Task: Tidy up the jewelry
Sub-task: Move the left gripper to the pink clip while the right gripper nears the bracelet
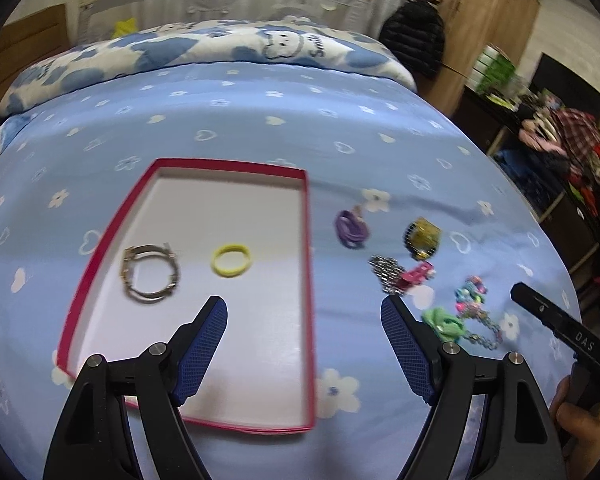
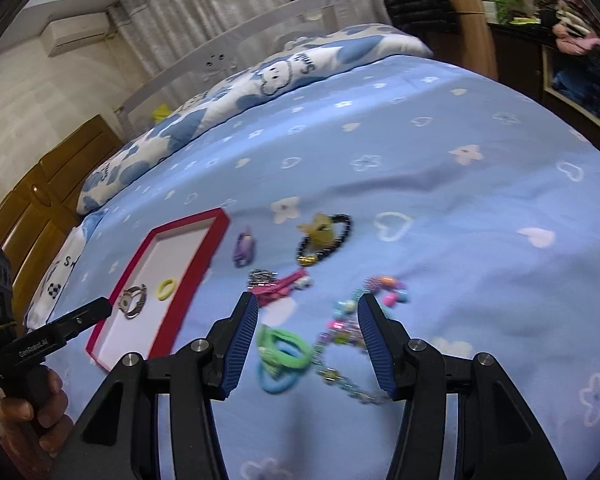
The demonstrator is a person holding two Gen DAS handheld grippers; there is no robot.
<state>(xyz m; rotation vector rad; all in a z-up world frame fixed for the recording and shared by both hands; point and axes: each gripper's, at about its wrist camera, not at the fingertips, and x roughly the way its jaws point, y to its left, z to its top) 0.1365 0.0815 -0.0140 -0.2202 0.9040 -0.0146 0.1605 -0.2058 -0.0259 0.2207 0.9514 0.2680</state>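
Two pieces, a metal bangle (image 1: 150, 276) and a yellow band (image 1: 231, 260), lie in the red-rimmed white tray (image 1: 306, 240) while a scatter of hair ties and chains (image 2: 296, 320) waits on the blue bedspread (image 1: 260, 128), left gripper (image 1: 304, 320) and right gripper (image 2: 306, 316) spread, empty.

Home bedroom, lived-in. Wide bed under light-blue sheet printed with white flowers and hearts (image 1: 260, 120) fills view. Blue-and-white cartoon-print quilt (image 1: 204, 50) bunched at head, white curved headboard (image 1: 220, 0) behind. Pale pleated curtains (image 2: 204, 8) across back wall, white wall-mounted air conditioner (image 2: 78, 34) high in corner. Brown wooden wardrobe (image 1: 488, 20) beside bed, black padded jacket (image 1: 414, 38) hanging there. Dark shelf unit heaped with clothes (image 1: 564, 140) at side.
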